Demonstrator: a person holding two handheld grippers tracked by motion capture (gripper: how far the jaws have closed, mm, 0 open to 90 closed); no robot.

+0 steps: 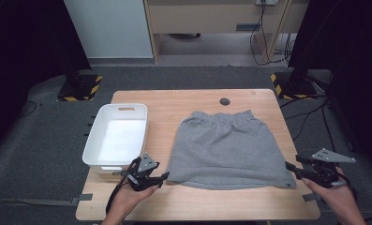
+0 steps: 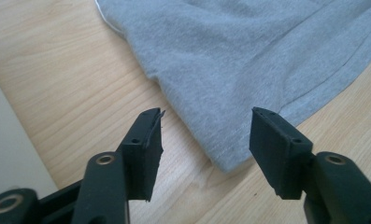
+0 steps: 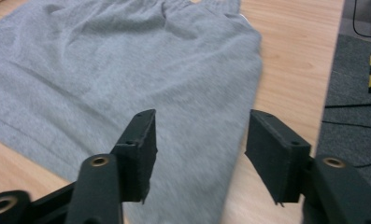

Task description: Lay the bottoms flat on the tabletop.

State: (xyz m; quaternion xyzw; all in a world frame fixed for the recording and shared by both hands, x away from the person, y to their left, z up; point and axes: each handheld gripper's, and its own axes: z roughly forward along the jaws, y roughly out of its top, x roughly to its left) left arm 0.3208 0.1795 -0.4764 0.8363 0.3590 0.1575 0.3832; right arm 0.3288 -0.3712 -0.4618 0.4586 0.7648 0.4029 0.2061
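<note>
Grey shorts (image 1: pixel 226 150) lie spread flat on the wooden table (image 1: pixel 174 101), waistband at the far side and hem toward me. My left gripper (image 1: pixel 165 179) is at the near left corner of the hem. Its jaws stand open in the left gripper view (image 2: pixel 206 112), and the corner of the shorts (image 2: pixel 248 60) lies on the table between them, untouched by the pads. My right gripper (image 1: pixel 291 171) is at the near right corner, open as well (image 3: pixel 201 113), with the side edge of the shorts (image 3: pixel 127 70) under the gap.
A white plastic bin (image 1: pixel 92 140) stands empty at the table's left, close to my left hand. A dark round hole (image 1: pixel 225 101) is in the tabletop at the far side. Grey floor, cables and stand bases ring the table.
</note>
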